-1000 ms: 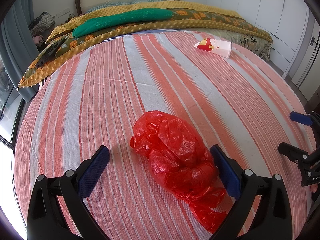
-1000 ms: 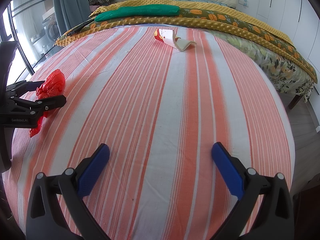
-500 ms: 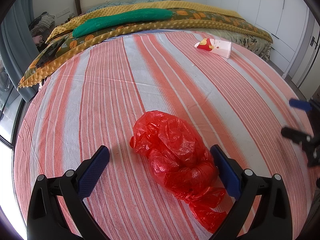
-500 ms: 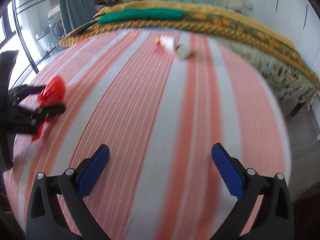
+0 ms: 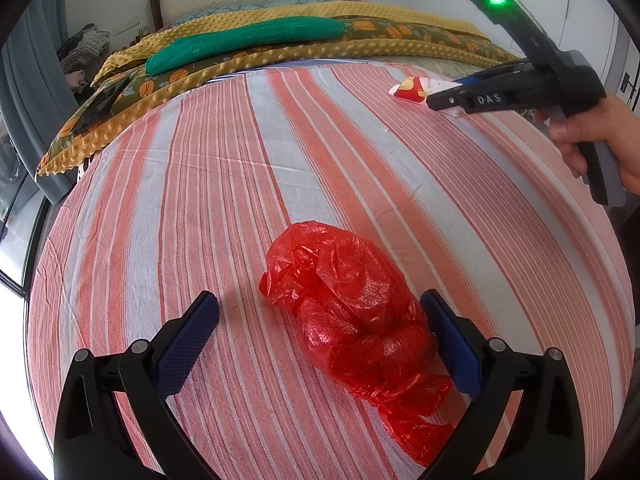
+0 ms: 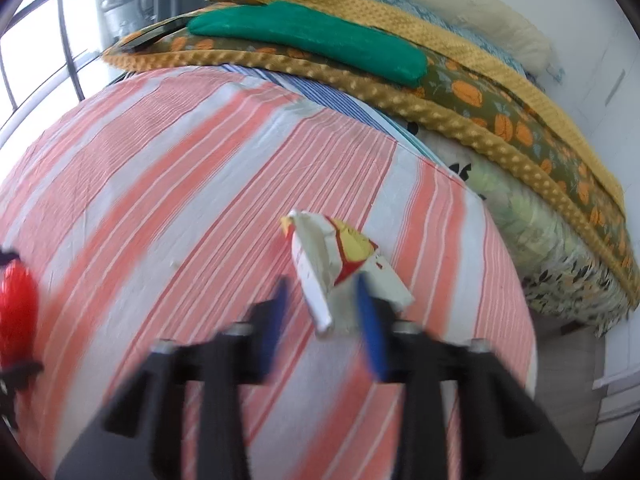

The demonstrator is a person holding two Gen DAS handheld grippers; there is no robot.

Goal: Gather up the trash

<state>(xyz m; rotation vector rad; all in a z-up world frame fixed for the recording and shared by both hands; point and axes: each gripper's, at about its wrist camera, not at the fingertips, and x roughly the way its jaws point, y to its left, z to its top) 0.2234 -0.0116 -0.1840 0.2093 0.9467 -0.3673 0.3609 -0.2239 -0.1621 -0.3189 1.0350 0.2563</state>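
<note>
Right wrist view: our right gripper (image 6: pixel 322 312), jaws just closing, narrows around a crumpled wrapper (image 6: pixel 334 258) at centre frame on the striped bedspread (image 6: pixel 160 184); whether the pads already bite we cannot tell. We judge a firm pinch on its near end best. Its long axis runs from upper left to lower right. Our left gripper (image 5: pixel 320 344) stands wide over the red bag (image 5: pixel 352 304).

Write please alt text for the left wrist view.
An open left gripper hovers over a crumpled red plastic bag on a striped bedsheet. At upper right, a hand holds the right gripper at a snack wrapper.
</note>
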